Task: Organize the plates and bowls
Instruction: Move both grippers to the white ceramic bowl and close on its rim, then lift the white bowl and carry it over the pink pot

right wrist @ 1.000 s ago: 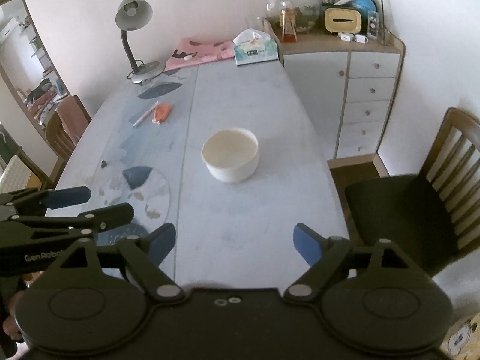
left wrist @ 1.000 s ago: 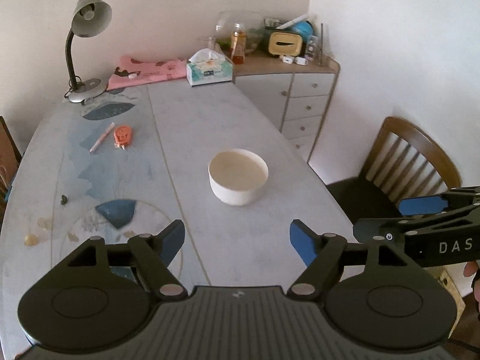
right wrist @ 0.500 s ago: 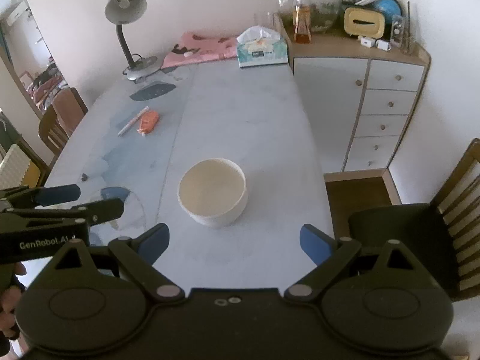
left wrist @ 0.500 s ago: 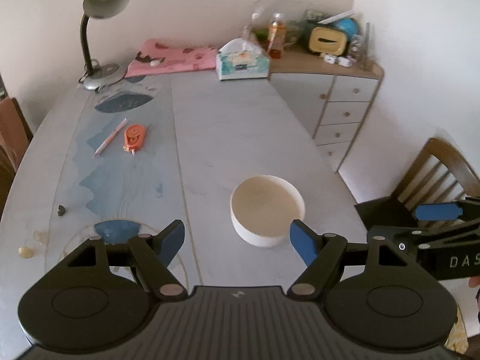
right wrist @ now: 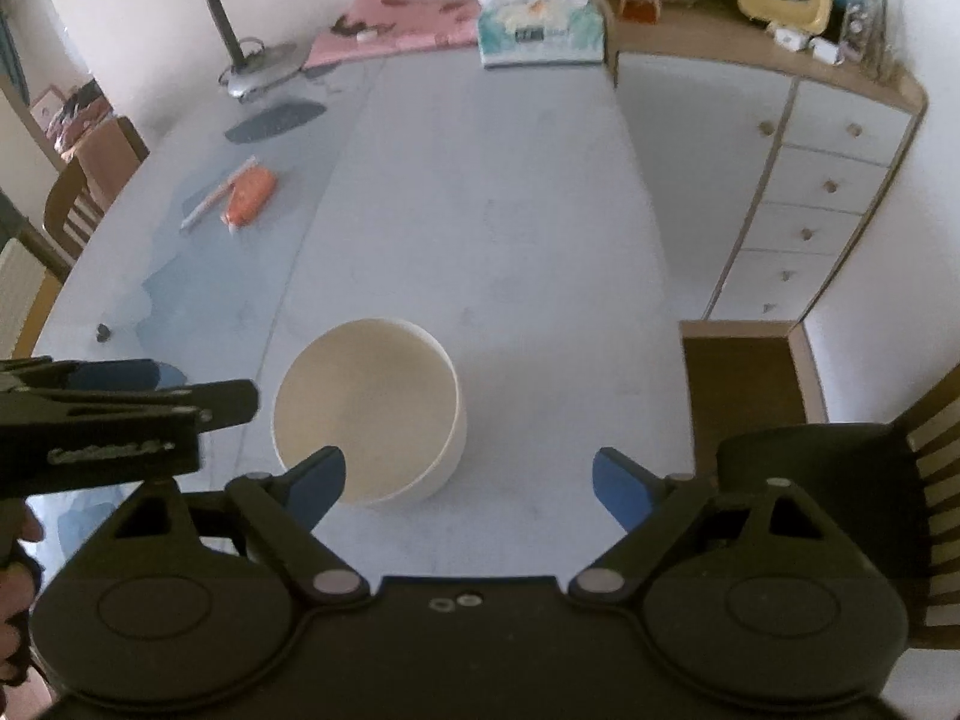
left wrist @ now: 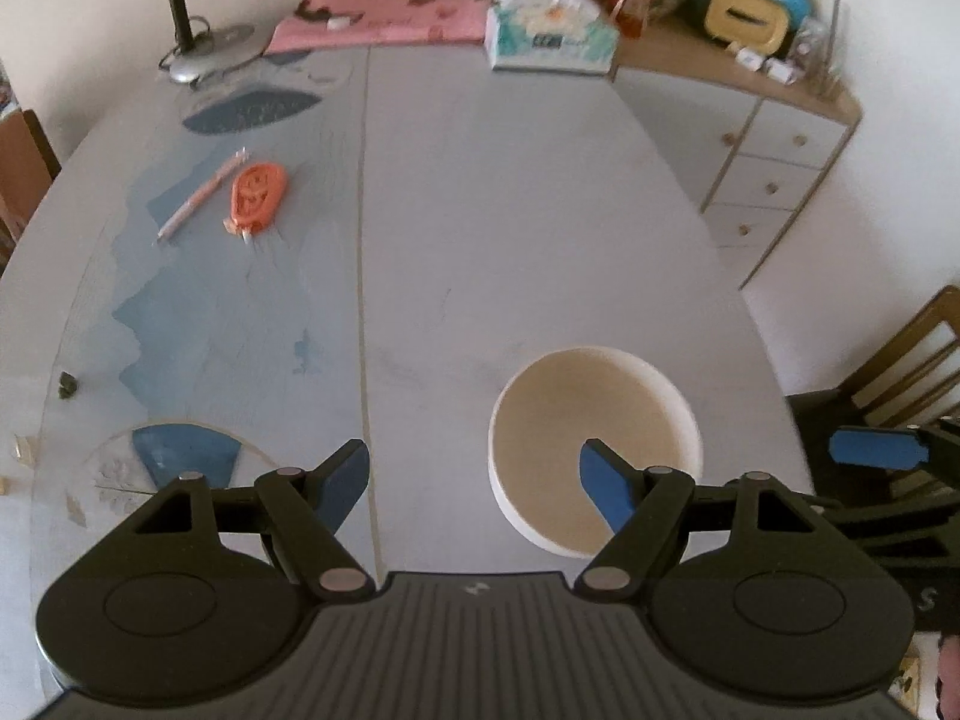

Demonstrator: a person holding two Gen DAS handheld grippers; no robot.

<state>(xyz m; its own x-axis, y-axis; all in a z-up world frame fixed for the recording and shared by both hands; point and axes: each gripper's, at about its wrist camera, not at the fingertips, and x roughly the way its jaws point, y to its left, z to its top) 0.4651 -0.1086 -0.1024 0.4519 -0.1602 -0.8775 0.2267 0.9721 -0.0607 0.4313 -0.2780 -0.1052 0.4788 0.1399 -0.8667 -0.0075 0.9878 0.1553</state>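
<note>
Probably a home dining room: oval table (right wrist: 480,192), wooden chair (right wrist: 936,480), tissue box (right wrist: 540,30), drawer cabinet (right wrist: 828,180).

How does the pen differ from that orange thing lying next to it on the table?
The pen is long, thin and pale pinkish; the orange thing is short, broad, oval and bright orange. The pen reaches farther toward the lamp end of the table than the orange thing does. Both lie flat, side by side at much the same slant, on the table's blue-patterned side, far from the bowl.
</note>
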